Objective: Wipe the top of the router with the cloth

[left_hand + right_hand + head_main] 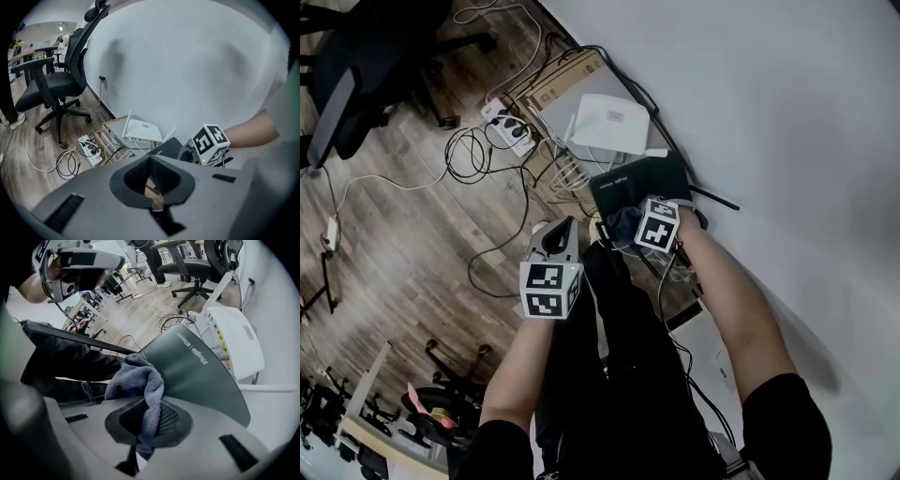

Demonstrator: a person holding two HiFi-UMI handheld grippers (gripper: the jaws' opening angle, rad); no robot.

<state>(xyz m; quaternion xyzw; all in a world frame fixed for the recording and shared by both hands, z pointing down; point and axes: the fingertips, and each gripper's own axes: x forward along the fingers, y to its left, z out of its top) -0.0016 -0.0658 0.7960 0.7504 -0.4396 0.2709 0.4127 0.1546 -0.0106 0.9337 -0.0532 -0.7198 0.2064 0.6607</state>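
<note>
A flat black router (pixel 639 180) lies on the floor by the wall, beside a white router (pixel 610 121) with antennas. My right gripper (pixel 633 225) is shut on a grey-blue cloth (pixel 622 223), which hangs at the black router's near edge. In the right gripper view the cloth (pixel 138 380) bunches up from between the pads and rests against the black router (pixel 197 371), with the white router (pixel 236 341) behind it. My left gripper (pixel 561 227) hovers to the left of the black router, shut and holding nothing. Its own view shows the white router (pixel 143 131) and the black router (pixel 166 147) ahead.
A power strip (pixel 508 127) and tangled cables (pixel 469 155) lie left of the routers. A cardboard box (pixel 558 86) sits under the white router. An office chair (pixel 352 66) stands at the far left. The white wall (pixel 769 94) bounds the right. The person's legs are below.
</note>
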